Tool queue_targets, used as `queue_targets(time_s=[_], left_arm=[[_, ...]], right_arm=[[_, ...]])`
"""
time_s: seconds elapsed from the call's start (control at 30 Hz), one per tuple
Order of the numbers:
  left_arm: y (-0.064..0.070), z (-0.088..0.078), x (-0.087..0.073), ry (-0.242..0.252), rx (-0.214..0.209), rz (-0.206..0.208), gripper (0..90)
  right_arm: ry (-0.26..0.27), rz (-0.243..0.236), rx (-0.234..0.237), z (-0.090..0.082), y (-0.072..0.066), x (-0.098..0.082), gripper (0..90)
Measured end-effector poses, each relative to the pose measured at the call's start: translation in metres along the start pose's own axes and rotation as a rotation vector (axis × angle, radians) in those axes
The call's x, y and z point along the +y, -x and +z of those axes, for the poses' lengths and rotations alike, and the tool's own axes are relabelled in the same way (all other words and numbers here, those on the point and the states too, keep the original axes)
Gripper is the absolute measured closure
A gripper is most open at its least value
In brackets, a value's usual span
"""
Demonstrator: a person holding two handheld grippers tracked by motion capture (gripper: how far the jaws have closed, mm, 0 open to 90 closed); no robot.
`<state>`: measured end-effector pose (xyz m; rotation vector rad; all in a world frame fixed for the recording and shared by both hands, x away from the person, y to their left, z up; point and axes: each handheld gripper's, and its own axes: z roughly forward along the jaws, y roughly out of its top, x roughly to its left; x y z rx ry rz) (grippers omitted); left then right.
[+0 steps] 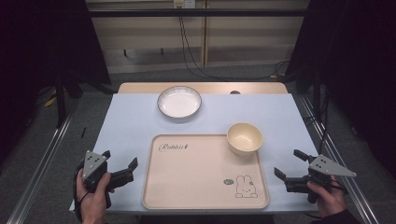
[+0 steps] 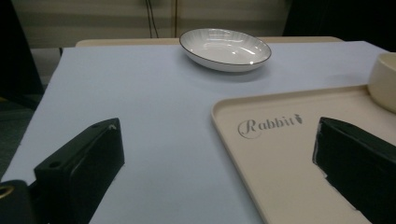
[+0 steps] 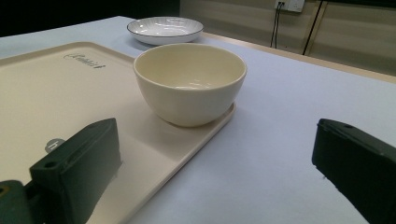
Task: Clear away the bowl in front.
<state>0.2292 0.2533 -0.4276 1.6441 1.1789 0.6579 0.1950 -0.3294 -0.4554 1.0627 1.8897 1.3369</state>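
Both grippers are wide open, holding nothing. The left gripper (image 1: 120, 164) sits just off the tray (image 1: 196, 186), whose near left corner lies between its 2 fingers (image 2: 84, 163). The bowl (image 3: 189, 81) stands on the tray's far corner, straight ahead of the right gripper (image 1: 289, 163), well apart. The white plate (image 1: 179, 101) is farther back.

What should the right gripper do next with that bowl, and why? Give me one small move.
Probably ease the right gripper forward toward the bowl. Its jaws stand open and apart from it, and the bowl sits upright on the tray's far right corner, straight ahead in the right gripper view. The left gripper is open too, farther off.
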Motion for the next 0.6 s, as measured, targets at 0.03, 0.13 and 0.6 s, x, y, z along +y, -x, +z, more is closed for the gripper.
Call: queue_targets(time_s=[0.03,0.13,0.6], left_arm=[[0.0,-0.003,-0.002,0.012,-0.004,-0.013,1.0],[-0.002,-0.009,-0.006,0.004,-0.006,-0.016,1.5],[-0.008,-0.032,-0.017,0.056,0.029,-0.014,1.2]], right_arm=[[-0.001,0.0,0.002,0.0,0.0,0.0,0.7],[-0.006,0.003,0.004,0.0,-0.001,0.0,0.6],[-0.041,-0.016,-0.008,0.006,-0.001,-0.002,0.6]])
